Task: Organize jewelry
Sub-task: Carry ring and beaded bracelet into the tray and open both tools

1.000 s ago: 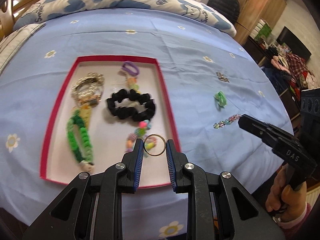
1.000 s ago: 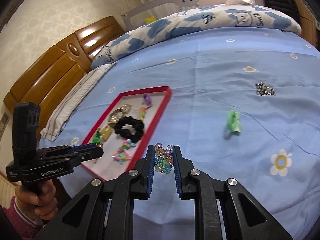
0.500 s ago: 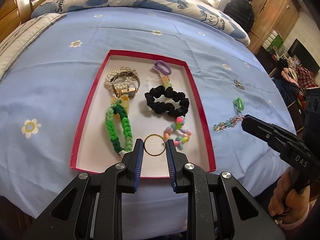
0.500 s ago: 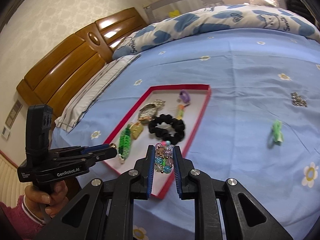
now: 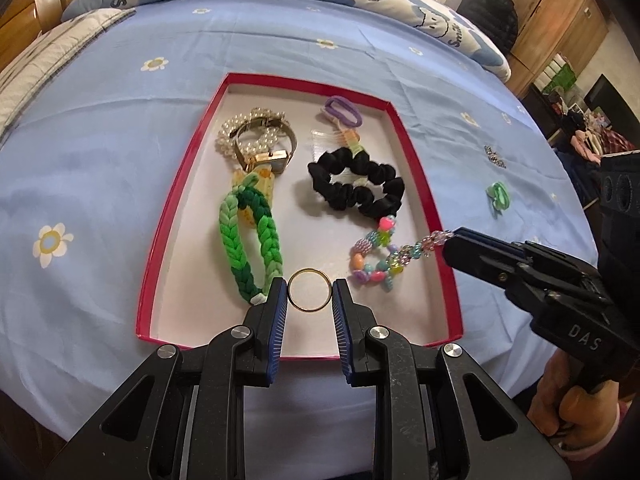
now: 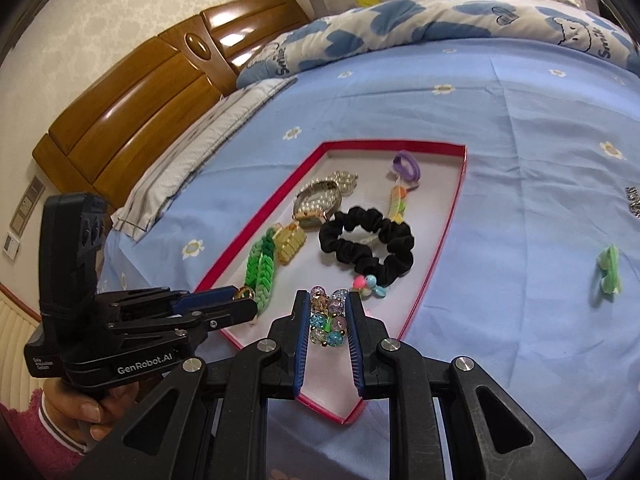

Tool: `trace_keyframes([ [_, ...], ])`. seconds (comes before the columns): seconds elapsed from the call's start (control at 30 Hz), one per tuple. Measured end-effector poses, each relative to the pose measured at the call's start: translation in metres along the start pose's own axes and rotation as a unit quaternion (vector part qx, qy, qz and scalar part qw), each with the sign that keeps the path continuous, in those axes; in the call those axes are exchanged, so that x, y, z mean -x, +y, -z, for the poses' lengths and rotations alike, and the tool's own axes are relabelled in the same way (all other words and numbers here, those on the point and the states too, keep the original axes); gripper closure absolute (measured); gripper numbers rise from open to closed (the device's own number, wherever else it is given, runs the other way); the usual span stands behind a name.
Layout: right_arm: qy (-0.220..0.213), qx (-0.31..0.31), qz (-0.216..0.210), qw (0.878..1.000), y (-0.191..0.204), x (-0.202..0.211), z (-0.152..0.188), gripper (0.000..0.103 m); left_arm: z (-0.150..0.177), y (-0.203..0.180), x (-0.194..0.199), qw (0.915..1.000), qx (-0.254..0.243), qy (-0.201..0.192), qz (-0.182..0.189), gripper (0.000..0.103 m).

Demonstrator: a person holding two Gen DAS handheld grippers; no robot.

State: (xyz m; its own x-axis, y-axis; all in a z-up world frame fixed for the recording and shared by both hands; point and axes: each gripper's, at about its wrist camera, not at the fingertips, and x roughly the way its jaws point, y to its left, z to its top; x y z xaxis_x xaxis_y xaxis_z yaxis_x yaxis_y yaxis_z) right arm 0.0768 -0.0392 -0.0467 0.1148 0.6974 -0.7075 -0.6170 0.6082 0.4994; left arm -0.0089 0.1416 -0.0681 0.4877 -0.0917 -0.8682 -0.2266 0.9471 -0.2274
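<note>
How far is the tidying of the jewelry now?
Done: the watch, green braid and black scrunchie lie in the red box. In hand: the left gripper holds a gold ring, the right gripper a bead bracelet. Left on the bed sheet: a green piece and a sparkly piece.

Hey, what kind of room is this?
Almost certainly a bedroom: a bed with a blue flowered sheet, a wooden headboard, and a cloud-print quilt.
</note>
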Motion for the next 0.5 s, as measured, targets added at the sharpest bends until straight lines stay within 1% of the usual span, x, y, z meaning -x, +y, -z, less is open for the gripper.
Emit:
trace_keyframes([
  [0.17, 0.024, -0.002, 0.003, 1.000, -0.003, -0.017, 0.005, 0.086, 0.002, 0.002, -0.009, 0.9999, -0.006, 0.015, -0.002, 0.082],
  [0.27, 0.037, -0.005, 0.005, 0.999, -0.007, -0.025, 0.008, 0.086, 0.001, 0.000, -0.012, 0.9998, -0.013, 0.017, -0.002, 0.082],
  [0.4, 0.047, -0.006, 0.008, 0.999, -0.009, -0.032, 0.007, 0.086, -0.002, -0.002, -0.016, 0.9995, -0.021, 0.020, -0.008, 0.082],
  [0.5, 0.054, -0.008, 0.010, 0.998, -0.012, -0.038, 0.007, 0.086, -0.002, -0.003, -0.026, 0.9987, -0.027, 0.037, -0.020, 0.082],
])
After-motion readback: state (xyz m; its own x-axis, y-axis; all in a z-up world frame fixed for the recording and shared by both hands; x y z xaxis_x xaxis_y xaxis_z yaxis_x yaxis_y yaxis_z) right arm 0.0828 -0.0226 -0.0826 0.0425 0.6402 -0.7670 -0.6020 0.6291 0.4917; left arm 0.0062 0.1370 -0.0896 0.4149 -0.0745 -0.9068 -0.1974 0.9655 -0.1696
